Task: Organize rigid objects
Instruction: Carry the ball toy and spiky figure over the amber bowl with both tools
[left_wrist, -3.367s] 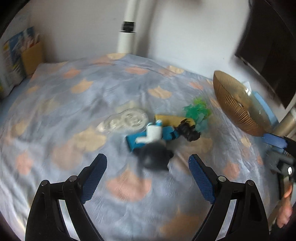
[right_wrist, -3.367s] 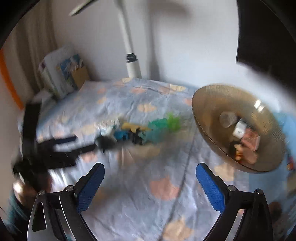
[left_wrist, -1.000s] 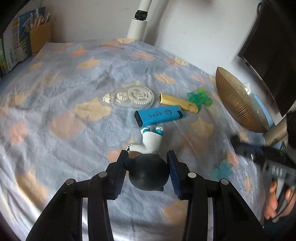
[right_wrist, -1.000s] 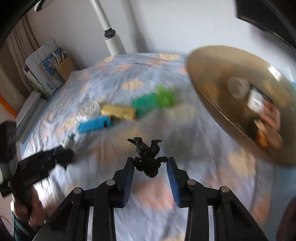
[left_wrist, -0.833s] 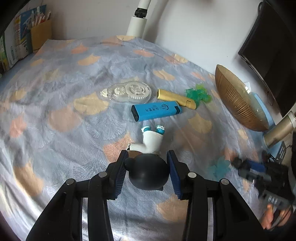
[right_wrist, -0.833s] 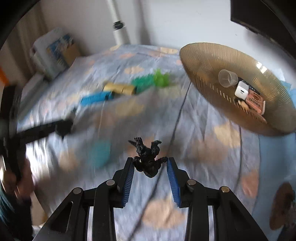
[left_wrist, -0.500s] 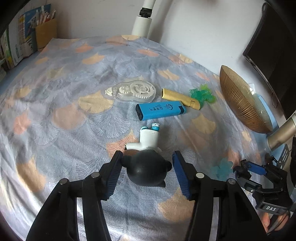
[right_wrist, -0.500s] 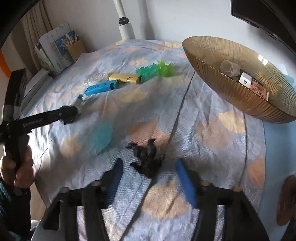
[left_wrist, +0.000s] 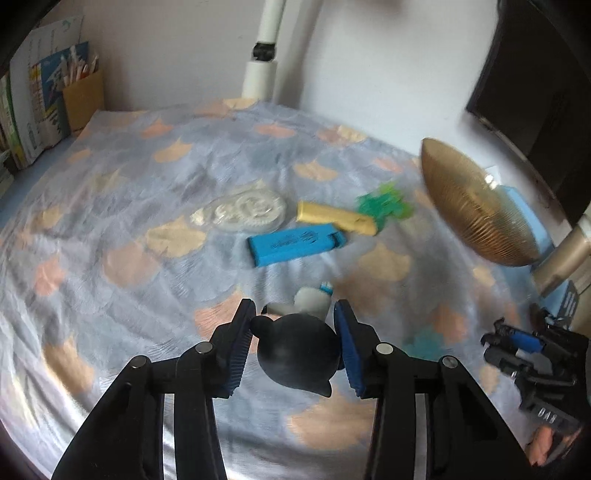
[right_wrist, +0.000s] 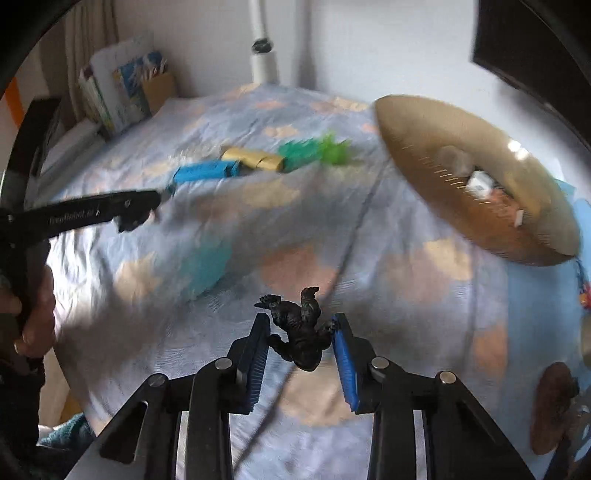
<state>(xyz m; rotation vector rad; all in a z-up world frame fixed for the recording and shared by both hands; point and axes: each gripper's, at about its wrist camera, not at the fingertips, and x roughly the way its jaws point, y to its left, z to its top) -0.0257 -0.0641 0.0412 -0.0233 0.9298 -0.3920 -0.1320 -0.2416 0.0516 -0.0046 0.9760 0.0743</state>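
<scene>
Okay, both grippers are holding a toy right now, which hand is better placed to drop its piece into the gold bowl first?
Probably the right. The right gripper, shut on the black monster figure, has the gold bowl close ahead. The left gripper, shut on the black ball toy, sits farther away across the bedspread.

Matt black rubber bulb (left_wrist: 297, 349), glossy ribbed gold bowl (left_wrist: 476, 218), soft printed cloth (left_wrist: 122, 221)

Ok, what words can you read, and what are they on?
"Robot.ai", letters before it blurred: left gripper's side.
"DAS", upside down: right gripper's body.
Blue box, books: print too blurred.
Both jaws have just been closing, on a round black toy and a black figure.
</scene>
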